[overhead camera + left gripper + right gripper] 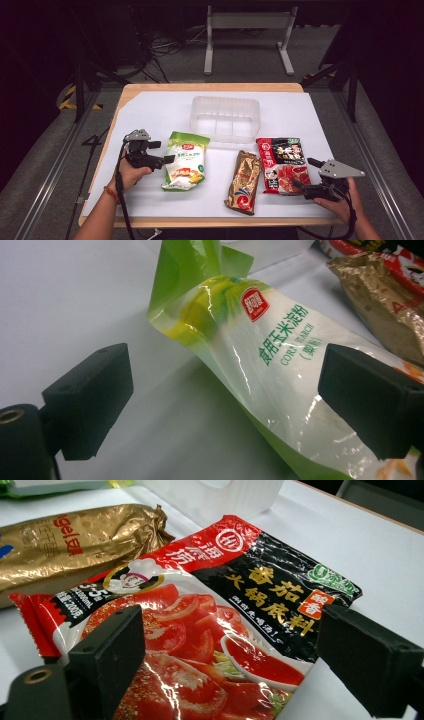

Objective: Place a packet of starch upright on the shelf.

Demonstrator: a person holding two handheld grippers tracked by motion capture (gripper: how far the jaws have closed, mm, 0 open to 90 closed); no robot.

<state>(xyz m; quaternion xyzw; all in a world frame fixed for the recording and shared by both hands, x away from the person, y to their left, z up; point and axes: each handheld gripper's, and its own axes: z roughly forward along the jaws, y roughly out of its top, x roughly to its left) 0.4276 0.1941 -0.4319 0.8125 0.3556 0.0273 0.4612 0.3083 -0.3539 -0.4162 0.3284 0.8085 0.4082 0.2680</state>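
- Left gripper (169, 159), jaws apart, at the left edge of the green corn starch bag (185, 161), near desk (150, 105) front-left; bare desk to its left.
- Bag label reads "CORN STARCH"; glossy, top folded.
- Right gripper (304, 173), jaws apart, at the red tomato hotpot pack (282, 164), front-right.
- Gold pack (244, 181) between them; clear tray (225, 119) behind.
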